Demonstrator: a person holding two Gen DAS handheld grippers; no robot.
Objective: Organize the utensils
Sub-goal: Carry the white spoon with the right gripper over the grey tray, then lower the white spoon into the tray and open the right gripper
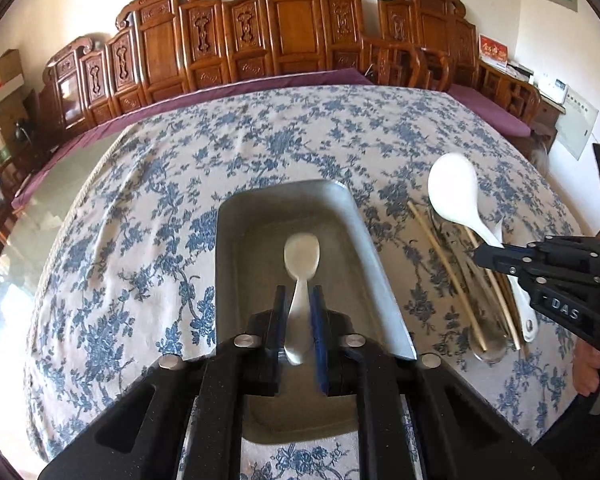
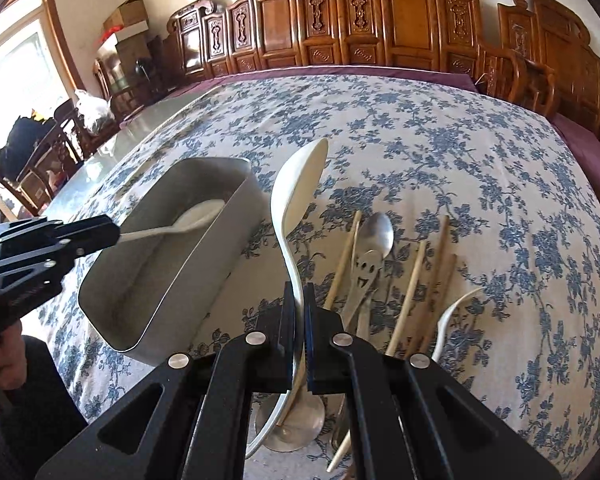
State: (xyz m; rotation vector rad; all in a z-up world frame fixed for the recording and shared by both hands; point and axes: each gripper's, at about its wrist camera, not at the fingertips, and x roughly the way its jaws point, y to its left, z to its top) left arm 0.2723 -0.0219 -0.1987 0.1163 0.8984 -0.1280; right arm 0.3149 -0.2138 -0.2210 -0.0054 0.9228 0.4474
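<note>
My left gripper (image 1: 298, 296) is shut on the handle of a small white spoon (image 1: 301, 250) and holds it over the grey metal tray (image 1: 374, 248). It also shows in the right wrist view (image 2: 112, 236), with the spoon's bowl (image 2: 202, 212) inside the tray (image 2: 204, 268). My right gripper (image 2: 299, 292) is shut on the handle of a large white ladle spoon (image 2: 296, 188), lifted above a pile of utensils. In the left wrist view the ladle (image 1: 454, 188) sticks up from the right gripper (image 1: 490, 252).
On the blue-flowered tablecloth (image 2: 440, 152), right of the tray, lie several wooden chopsticks (image 2: 408, 292), a slotted metal spoon (image 2: 374, 240), a thin white utensil (image 2: 452, 312) and a metal ladle bowl (image 2: 296, 424). Carved wooden chairs (image 2: 380, 20) line the far side.
</note>
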